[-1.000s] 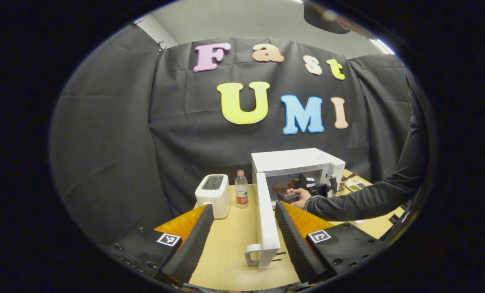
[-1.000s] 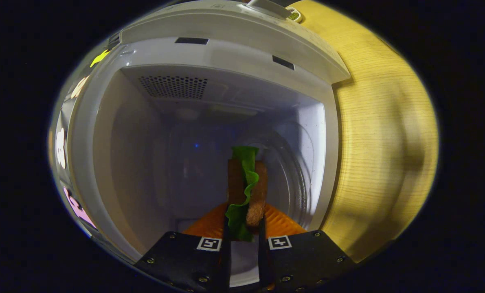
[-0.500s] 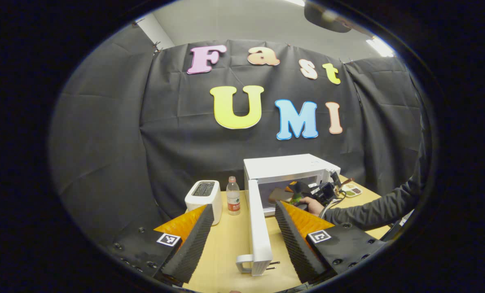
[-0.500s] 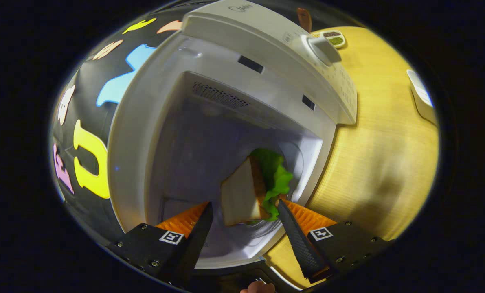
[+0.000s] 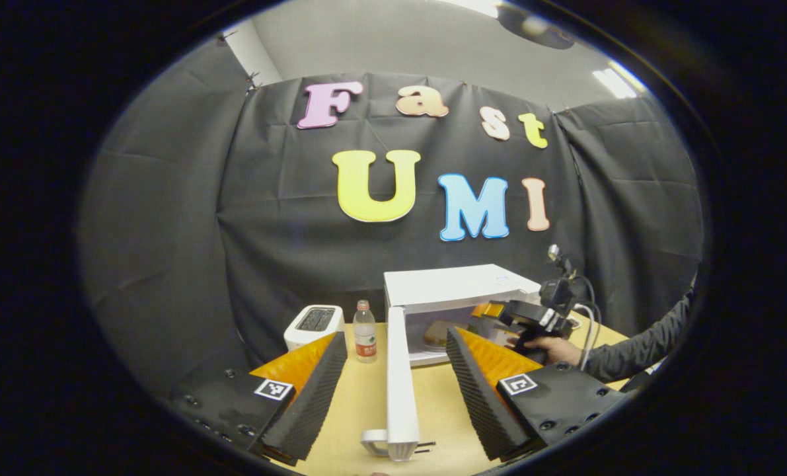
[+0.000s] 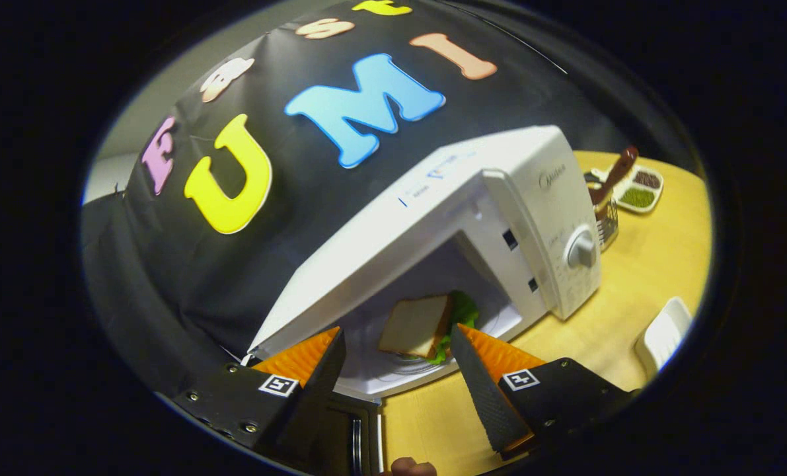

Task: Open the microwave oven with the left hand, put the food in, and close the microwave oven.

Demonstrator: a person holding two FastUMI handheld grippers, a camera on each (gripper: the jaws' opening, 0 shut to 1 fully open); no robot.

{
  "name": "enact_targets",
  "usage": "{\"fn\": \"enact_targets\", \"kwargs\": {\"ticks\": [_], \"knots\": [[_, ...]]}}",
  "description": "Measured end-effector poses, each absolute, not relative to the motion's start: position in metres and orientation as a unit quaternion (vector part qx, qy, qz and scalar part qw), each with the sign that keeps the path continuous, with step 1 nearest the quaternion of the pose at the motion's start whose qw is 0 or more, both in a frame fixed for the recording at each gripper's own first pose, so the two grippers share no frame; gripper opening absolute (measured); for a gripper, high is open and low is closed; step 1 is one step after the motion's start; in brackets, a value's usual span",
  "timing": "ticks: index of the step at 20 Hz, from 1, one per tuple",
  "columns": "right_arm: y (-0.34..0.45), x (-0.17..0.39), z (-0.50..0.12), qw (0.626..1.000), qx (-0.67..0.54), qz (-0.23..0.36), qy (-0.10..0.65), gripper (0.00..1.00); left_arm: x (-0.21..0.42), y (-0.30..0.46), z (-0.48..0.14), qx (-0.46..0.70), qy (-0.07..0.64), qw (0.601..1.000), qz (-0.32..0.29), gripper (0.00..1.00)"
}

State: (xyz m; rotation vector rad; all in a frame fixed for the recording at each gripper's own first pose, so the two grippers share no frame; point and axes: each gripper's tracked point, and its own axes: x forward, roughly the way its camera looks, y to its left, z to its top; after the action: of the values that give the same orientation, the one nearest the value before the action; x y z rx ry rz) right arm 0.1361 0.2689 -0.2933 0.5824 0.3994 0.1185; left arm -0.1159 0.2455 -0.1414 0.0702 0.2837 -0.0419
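Note:
A white microwave oven stands on the wooden table with its door swung wide, edge-on toward me. Inside lies a sandwich of white bread and green lettuce, flat on the turntable. My right gripper is open, outside the cavity, just in front of the sandwich and not touching it. It also appears as the right gripper held by a hand in front of the oven. My left gripper is open and straddles the door's edge from a distance, holding nothing.
A white toaster and a clear bottle stand left of the oven. Right of it are a utensil holder, a small dish of condiments and a white dish. A dark sleeve reaches in from the right.
The right gripper opened, let go of the sandwich inside the oven and drew back out. The left gripper backed away from the door slightly.

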Motion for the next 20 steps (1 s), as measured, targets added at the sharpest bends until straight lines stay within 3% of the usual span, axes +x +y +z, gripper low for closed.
{"fn": "enact_targets", "kwargs": {"ticks": [2,6,8,20], "knots": [[0.253,0.126,-0.269,0.950,0.254,0.064,0.171,0.96,-0.111,0.241,-0.140,0.028,0.135,0.990,-0.022,1.00],[0.219,0.109,-0.218,0.971,0.196,0.064,0.123,0.96,-0.104,0.234,-0.137,0.019,0.125,0.992,-0.022,0.95],[0.202,0.098,-0.207,0.977,0.163,0.059,0.123,0.96,-0.101,0.229,-0.135,0.018,0.122,0.992,-0.023,1.00],[0.146,0.024,-0.114,0.994,0.066,0.063,0.058,0.96,-0.090,0.224,-0.144,0.039,0.116,0.992,-0.004,0.96]]}}
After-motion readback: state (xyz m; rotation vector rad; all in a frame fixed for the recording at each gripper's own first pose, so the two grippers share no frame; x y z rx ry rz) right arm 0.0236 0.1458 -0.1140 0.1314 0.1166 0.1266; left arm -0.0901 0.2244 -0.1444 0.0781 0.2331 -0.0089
